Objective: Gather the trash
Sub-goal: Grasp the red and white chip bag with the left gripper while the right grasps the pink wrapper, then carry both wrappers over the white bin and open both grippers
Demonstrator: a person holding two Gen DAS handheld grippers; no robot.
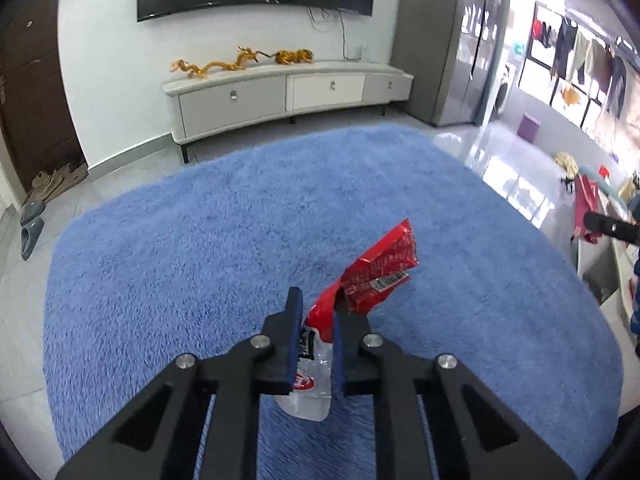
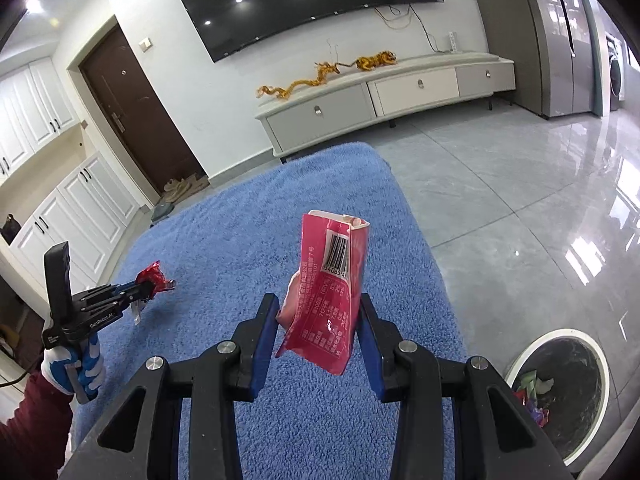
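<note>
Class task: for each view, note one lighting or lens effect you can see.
Left wrist view: the TV cabinet bows from fisheye distortion, and daylight blows out on the glossy floor. Right wrist view: ceiling lights glare off the TV screen; corners vignette black.

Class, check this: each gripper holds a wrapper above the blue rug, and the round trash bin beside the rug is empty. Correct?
Not quite. The right wrist view shows the trash bin already has scraps inside. Otherwise right: left gripper holds a red wrapper, right gripper a pink wrapper, above the rug.

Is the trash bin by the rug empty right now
No, the trash bin, seen in the right wrist view, already holds several crumpled colored scraps at its bottom, beside the blue rug.
</note>
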